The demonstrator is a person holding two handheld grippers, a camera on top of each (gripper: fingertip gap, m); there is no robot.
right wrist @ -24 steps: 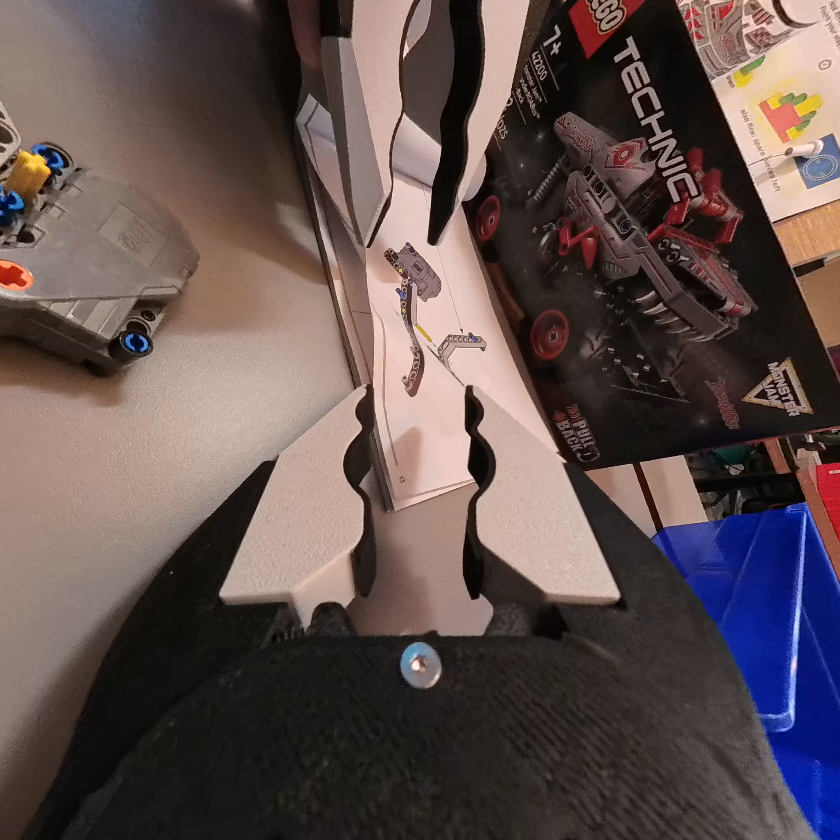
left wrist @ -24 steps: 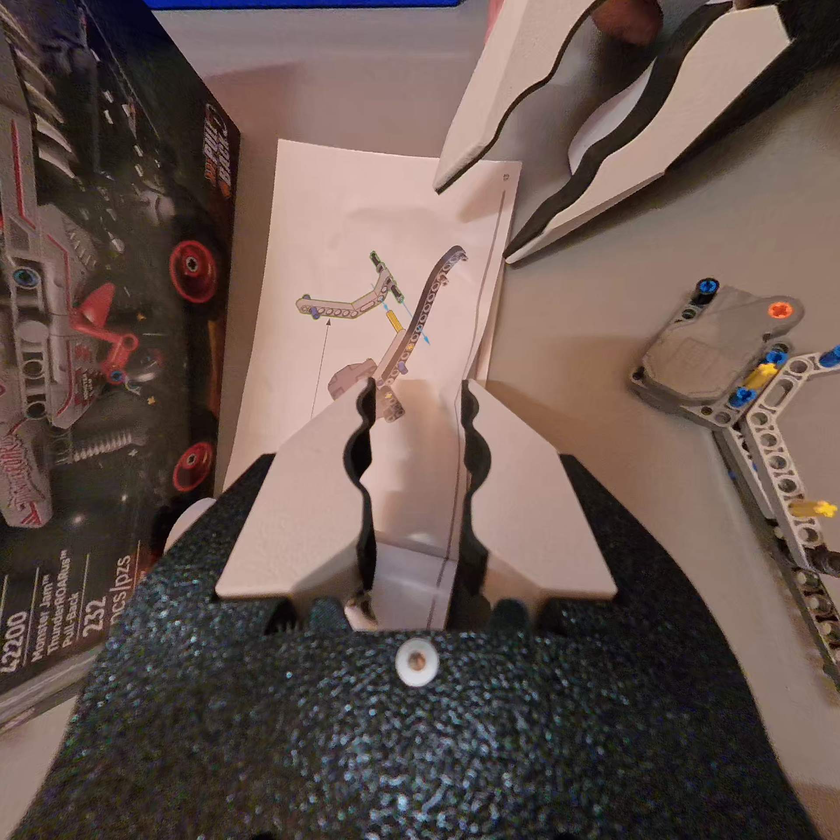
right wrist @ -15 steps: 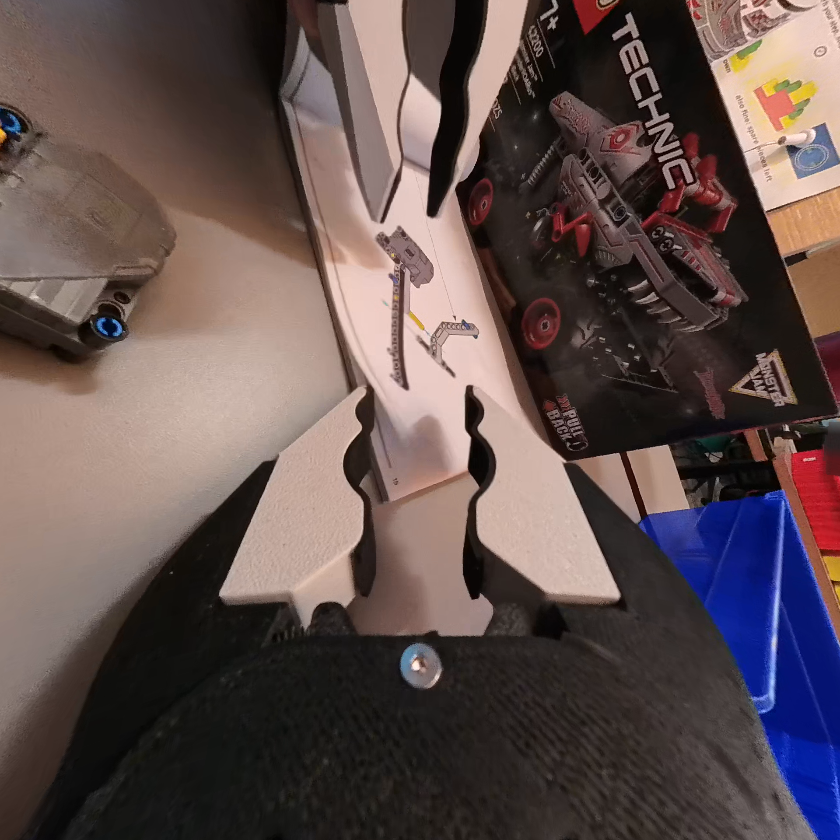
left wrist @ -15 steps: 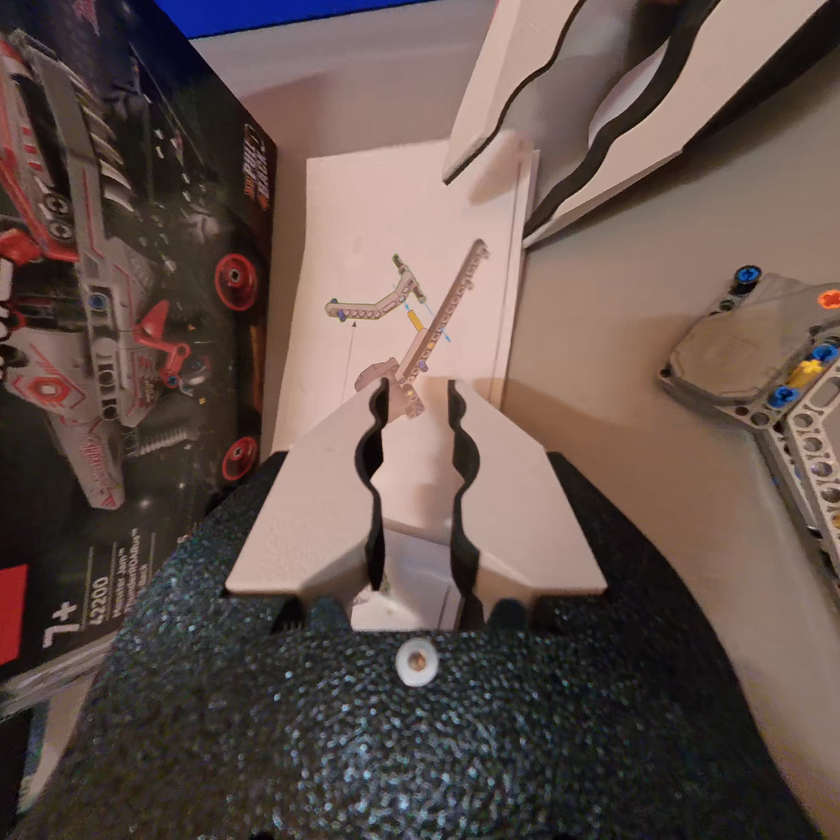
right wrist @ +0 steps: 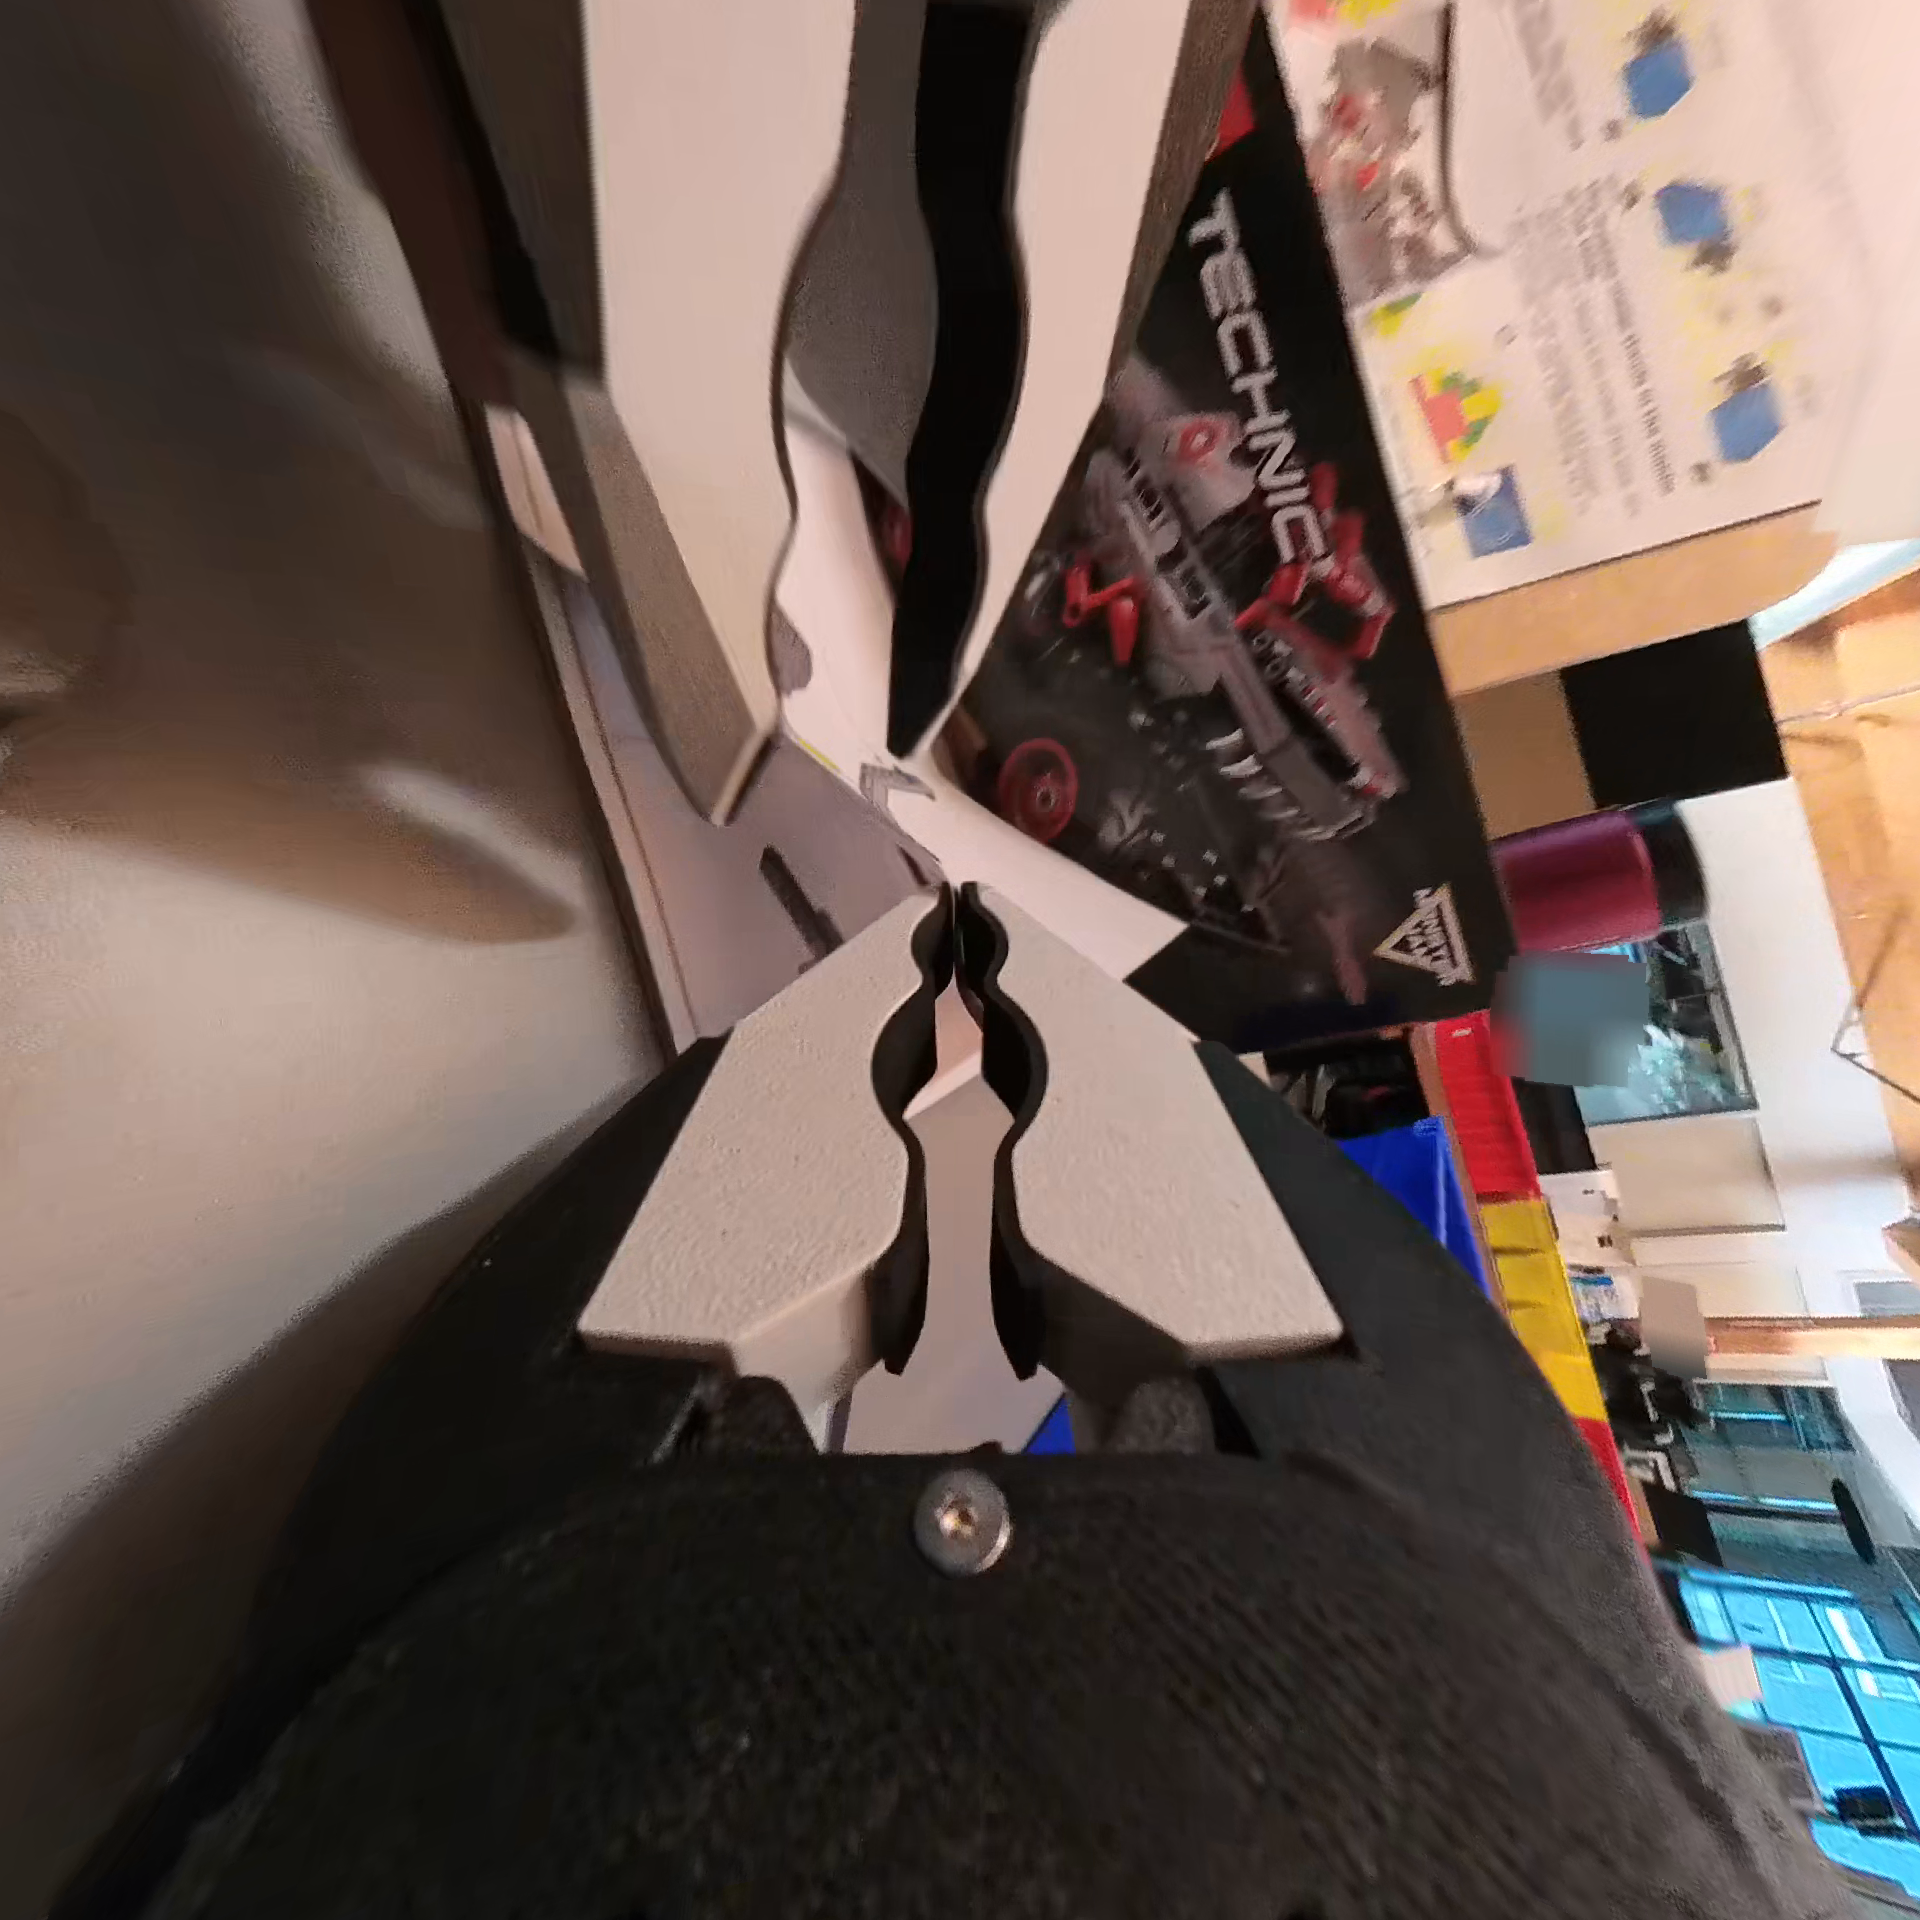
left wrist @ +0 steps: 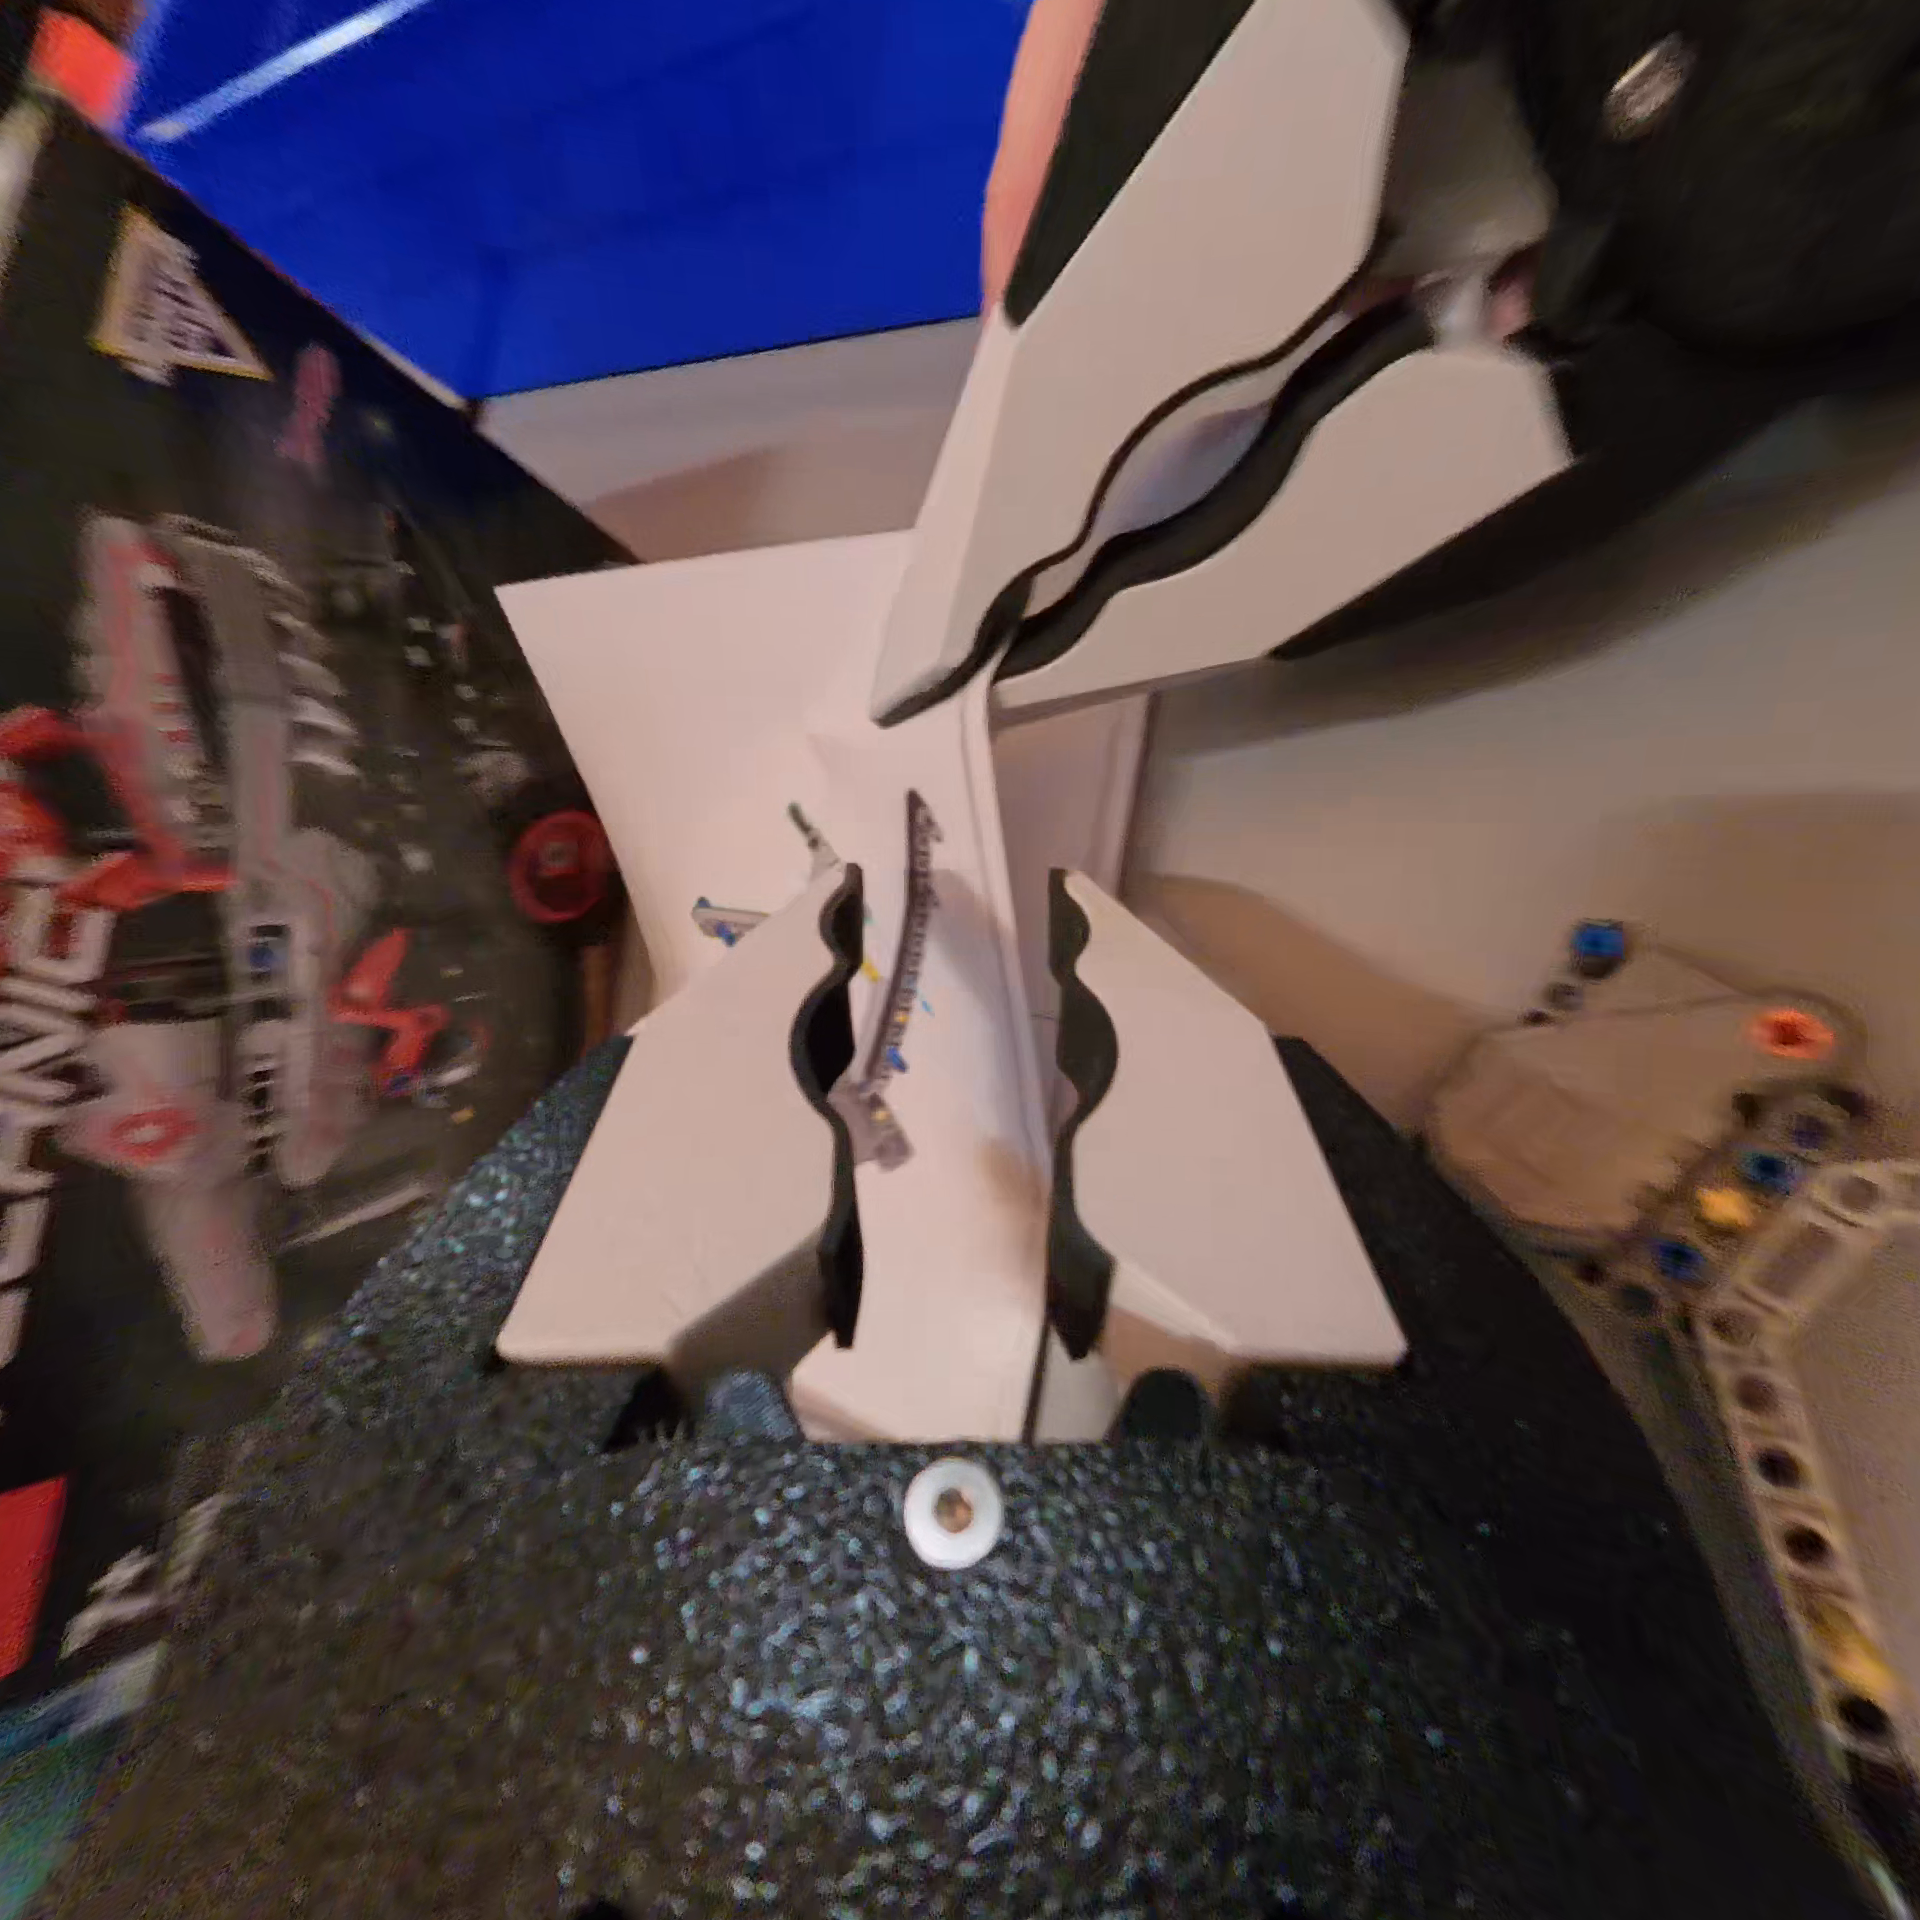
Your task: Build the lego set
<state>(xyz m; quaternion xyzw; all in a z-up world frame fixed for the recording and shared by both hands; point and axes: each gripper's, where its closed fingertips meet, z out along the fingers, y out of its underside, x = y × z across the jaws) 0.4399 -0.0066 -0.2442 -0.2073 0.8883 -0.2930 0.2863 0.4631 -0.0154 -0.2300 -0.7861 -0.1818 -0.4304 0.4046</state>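
The white instruction booklet (left wrist: 707,707) lies on the table beside the black Lego box (left wrist: 260,727). One page is lifted and curled. My right gripper (right wrist: 956,894) is shut on the edge of that page (right wrist: 1039,894); it also shows in the left wrist view (left wrist: 935,707), pinching the page from the upper right. My left gripper (left wrist: 953,878) is open low over the booklet, with the raised page running between its fingers. It shows in the right wrist view (right wrist: 826,774), open. The partly built grey Lego assembly (left wrist: 1621,1091) with its white beam (left wrist: 1766,1351) lies to the right.
The Lego box (right wrist: 1247,727) lies flat beside the booklet. A blue bin (left wrist: 623,208) sits behind it. A poster (right wrist: 1610,260) and a maroon cylinder (right wrist: 1579,883) stand beyond the box. Bare table (right wrist: 260,1039) lies left of the booklet.
My right gripper closed on the booklet page and lifted it, curling it upward. My left gripper moved lower and nearer to the booklet and stayed open. Both views are now blurred by motion.
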